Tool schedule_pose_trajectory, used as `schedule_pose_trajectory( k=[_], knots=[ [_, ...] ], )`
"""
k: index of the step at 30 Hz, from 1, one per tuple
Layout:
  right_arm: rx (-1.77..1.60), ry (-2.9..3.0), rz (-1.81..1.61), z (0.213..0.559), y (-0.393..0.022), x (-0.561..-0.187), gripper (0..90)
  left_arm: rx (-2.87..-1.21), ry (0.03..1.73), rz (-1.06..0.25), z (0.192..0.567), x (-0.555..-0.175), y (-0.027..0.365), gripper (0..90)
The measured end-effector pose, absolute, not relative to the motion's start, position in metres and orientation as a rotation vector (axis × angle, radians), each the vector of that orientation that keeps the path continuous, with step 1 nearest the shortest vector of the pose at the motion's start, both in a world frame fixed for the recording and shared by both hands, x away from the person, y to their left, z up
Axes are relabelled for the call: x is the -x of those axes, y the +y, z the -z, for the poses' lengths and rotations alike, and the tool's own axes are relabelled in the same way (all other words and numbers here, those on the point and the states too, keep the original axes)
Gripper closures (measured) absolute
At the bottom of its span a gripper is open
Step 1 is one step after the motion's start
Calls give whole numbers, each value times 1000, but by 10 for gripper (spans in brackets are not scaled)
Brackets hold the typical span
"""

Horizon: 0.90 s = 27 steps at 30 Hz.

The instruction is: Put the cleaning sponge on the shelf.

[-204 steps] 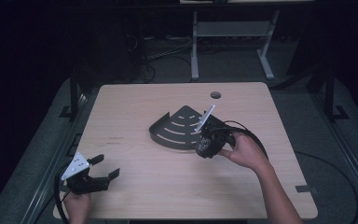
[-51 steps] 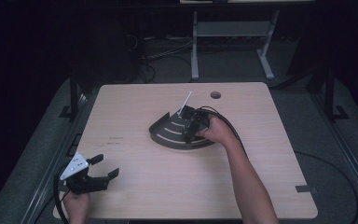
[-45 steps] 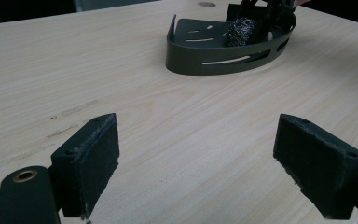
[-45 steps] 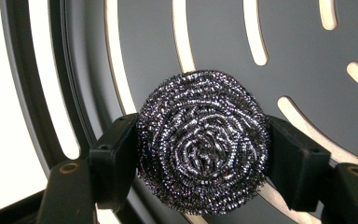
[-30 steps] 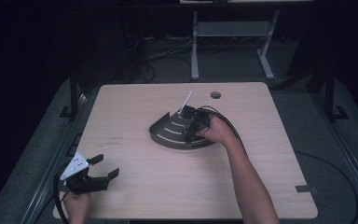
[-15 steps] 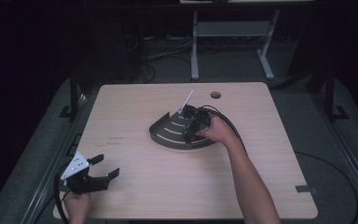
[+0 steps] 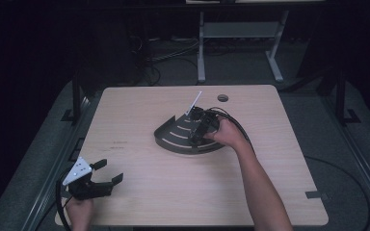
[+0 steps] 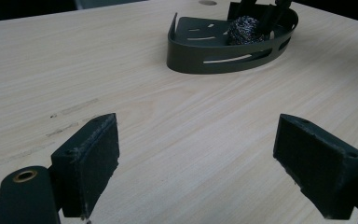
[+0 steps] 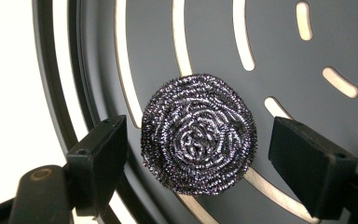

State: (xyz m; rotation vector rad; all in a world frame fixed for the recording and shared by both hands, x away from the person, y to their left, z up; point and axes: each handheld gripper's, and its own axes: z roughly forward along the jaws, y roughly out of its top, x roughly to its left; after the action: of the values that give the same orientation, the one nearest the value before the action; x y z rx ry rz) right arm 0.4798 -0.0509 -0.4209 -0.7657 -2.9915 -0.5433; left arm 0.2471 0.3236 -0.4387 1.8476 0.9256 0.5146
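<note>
At the near left corner of the table [image 7: 139, 115] we hold our left gripper [image 7: 107, 172] low over bare wood, its jaws spread wide with nothing between them, well apart from everything else. Moving right, near the table's middle sits the dark slotted tray [image 7: 171, 137], a fan-shaped thing with a low curved wall. Inside it lies the steel-wool scourer [image 9: 198, 134], a round coil of wound metal strands resting on the slotted floor. Our right gripper [image 7: 198, 130] reaches down into the tray; in the right gripper view its jaws stand open on either side of the scourer, the left pad just beside its edge, the right pad clearly apart. We judge the scourer to be light, springy and rough, so it should compress rather than slip. We would pinch it across its widest middle, both pads squarely on the rim, firmly enough that it cannot spring free.
</note>
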Motion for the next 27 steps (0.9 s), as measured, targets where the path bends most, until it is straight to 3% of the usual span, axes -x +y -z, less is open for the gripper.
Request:
schedule_pose_trajectory(
  k=[27],
  knots=[
    [783,-2996,593,406,-63,-472,172,-1853,914,-510,438,-249,321,137]
  ],
)
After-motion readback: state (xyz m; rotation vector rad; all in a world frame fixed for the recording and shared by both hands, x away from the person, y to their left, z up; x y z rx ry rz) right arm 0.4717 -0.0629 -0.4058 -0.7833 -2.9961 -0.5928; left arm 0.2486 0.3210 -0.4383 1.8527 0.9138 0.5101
